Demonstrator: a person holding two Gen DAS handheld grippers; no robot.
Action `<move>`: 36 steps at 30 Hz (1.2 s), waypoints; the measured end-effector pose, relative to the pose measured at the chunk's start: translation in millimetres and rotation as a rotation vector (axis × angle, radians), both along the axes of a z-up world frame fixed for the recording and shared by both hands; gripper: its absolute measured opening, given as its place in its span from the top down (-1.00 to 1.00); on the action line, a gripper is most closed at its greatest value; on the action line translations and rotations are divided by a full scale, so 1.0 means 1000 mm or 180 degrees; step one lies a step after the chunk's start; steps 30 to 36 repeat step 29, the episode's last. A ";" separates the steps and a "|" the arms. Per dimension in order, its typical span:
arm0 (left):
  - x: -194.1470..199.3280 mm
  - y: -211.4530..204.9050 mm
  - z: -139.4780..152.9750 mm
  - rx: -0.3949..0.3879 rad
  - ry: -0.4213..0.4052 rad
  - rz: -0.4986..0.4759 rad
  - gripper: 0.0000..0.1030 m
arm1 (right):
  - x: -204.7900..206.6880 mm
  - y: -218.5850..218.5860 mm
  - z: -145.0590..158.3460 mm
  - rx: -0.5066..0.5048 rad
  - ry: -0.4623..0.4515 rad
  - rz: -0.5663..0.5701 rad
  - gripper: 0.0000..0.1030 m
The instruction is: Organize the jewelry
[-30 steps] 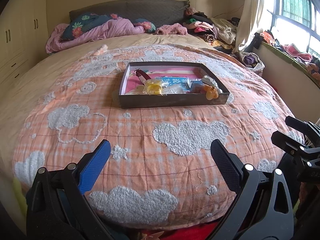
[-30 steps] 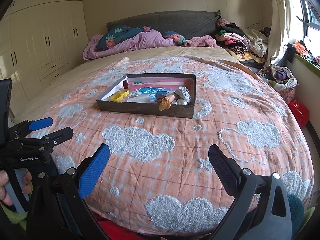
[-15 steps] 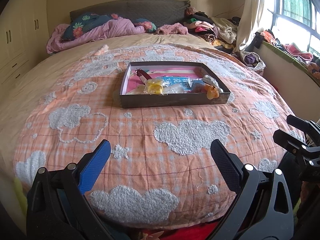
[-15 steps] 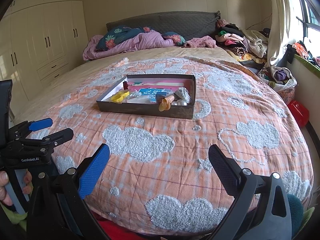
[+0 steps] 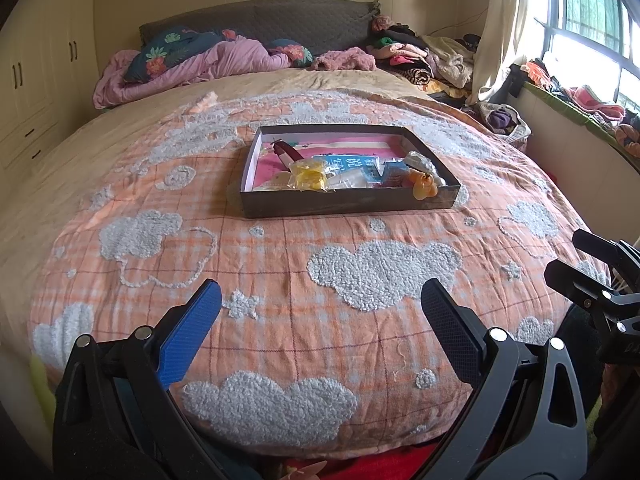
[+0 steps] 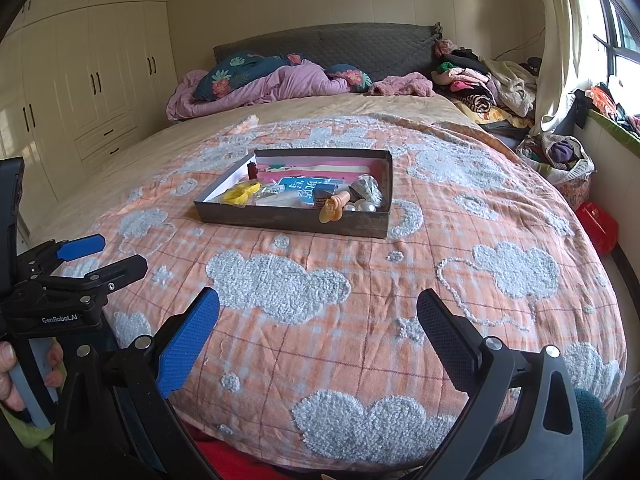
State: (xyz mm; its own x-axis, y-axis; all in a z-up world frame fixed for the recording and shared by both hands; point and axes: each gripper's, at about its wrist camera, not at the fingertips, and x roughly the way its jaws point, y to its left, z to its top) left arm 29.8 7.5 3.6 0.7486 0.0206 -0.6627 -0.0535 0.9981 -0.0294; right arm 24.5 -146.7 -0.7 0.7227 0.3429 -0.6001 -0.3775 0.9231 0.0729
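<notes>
Flanking tray, purple duvet, clothes pile

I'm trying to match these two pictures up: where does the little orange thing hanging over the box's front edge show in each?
Left wrist view: the orange trinket sits right of centre, at the front right corner of the dark box.
Right wrist view: it sits near the centre, on the front wall toward the right end.
Shared landmark: the grey headboard behind.
</notes>
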 end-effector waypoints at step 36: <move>0.146 0.175 -0.026 -0.0333 0.0353 0.1468 -0.81 | 0.178 -0.128 -0.036 -0.0320 0.0401 -0.1413 -0.91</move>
